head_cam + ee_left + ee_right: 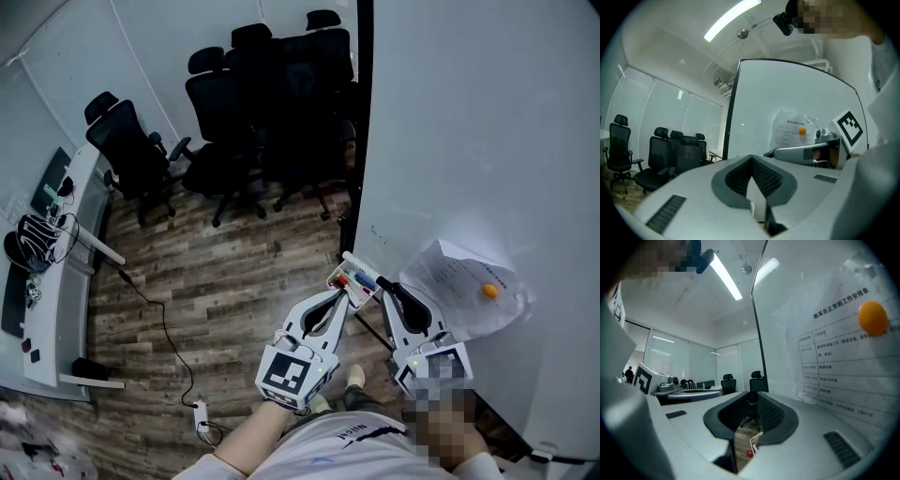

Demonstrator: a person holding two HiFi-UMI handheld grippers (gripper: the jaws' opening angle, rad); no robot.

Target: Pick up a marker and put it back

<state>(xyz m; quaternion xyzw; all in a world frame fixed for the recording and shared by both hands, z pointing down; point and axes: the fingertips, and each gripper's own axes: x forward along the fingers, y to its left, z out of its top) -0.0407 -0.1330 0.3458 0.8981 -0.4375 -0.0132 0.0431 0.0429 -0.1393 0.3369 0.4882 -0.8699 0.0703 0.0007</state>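
**Colleague:** Where do the markers sit from where you are?

**Me:** The markers (359,278) lie in the tray (336,277) at the foot of the whiteboard (469,141), at its lower left corner beside the dark frame. I can make out red, blue and black ones lying side by side.

**Colleague:** And your right gripper?

**Me:** I hold the right gripper (383,283) just beside the tray's right end, tips close to the board. In the right gripper view its pads (771,413) stand apart, released, and only a far office chair shows through the gap. Below the jaws I see the tray's white rim and a red cap (750,453). So the markers are under and just ahead of the tips, not between them.

**Colleague:** The left gripper?

**Me:** The left gripper (343,296) points at the tray's near side from the floor side, tips just beside it. In the left gripper view its pads (738,176) meet at the tips, clenched on nothing.

**Colleague:** Anything else on the board?

**Me:** A printed sheet (459,286) pinned by an orange magnet (489,291), to the right of my right gripper, well apart from the tray.
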